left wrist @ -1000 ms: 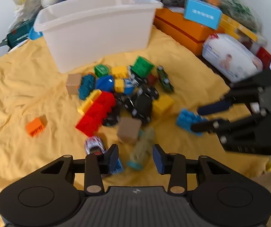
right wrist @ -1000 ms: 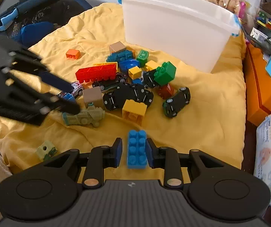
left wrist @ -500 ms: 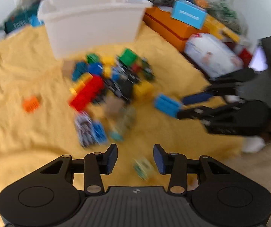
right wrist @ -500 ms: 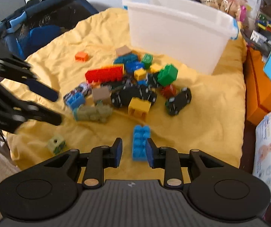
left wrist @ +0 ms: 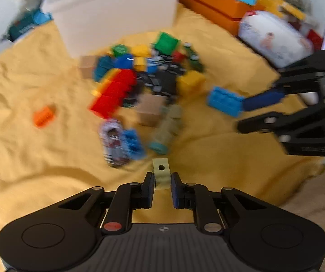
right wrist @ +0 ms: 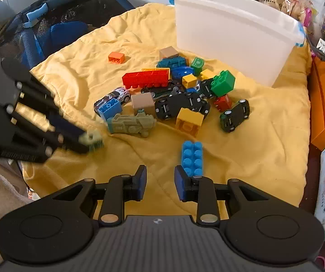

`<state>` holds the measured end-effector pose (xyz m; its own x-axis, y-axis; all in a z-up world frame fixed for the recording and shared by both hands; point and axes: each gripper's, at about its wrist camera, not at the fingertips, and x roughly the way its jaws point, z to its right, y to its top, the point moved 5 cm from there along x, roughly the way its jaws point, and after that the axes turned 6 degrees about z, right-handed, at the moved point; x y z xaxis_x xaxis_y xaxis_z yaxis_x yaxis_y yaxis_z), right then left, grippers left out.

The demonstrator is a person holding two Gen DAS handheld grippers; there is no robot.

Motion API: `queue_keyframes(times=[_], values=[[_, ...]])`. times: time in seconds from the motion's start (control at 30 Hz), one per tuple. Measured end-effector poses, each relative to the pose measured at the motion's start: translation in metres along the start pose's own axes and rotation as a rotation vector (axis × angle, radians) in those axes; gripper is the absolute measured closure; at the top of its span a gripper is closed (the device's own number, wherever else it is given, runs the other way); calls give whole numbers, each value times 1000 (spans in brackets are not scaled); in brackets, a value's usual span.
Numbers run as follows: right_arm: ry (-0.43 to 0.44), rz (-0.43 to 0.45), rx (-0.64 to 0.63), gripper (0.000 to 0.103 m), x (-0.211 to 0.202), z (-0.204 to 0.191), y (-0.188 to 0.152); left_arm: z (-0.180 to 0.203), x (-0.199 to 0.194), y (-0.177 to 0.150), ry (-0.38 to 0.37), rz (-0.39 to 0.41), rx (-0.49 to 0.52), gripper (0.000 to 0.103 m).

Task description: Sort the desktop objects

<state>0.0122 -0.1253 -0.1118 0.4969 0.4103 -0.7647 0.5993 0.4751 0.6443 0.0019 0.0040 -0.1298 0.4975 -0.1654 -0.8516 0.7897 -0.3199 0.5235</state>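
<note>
Left gripper (left wrist: 162, 182), low centre of its frame, is clenching its jaws on a pale green block (left wrist: 160, 174), just below the blue-and-white toy car (left wrist: 113, 145). Right gripper (right wrist: 160, 181) is hanging with jaws released and nothing between them, the blue brick (right wrist: 191, 158) lying on the yellow cloth (right wrist: 264, 149) just beside its right finger. The toy pile (right wrist: 178, 95) is sitting mid-frame below the white bin (right wrist: 230, 36), an orange brick (right wrist: 116, 57) well apart at upper left.
</note>
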Motion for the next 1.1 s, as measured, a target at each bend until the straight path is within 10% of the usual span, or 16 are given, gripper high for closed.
queue_keyframes(times=[0.17,0.5,0.73,0.87,1.1], values=[[-19,0,23,72,2,5,1,13,3,2,-25,9,99,76],[-89,56,79,69,10,27,23,-11,-10,-5,-158,57,-139,60],[-100,67,157,45,42,35,51,-9,0,-12,-157,26,-159,60],[-137,-11,124,68,64,32,50,-3,10,-17,-173,-1,-136,60],[-106,-27,100,69,44,34,14,-3,14,-18,-160,34,-145,75]])
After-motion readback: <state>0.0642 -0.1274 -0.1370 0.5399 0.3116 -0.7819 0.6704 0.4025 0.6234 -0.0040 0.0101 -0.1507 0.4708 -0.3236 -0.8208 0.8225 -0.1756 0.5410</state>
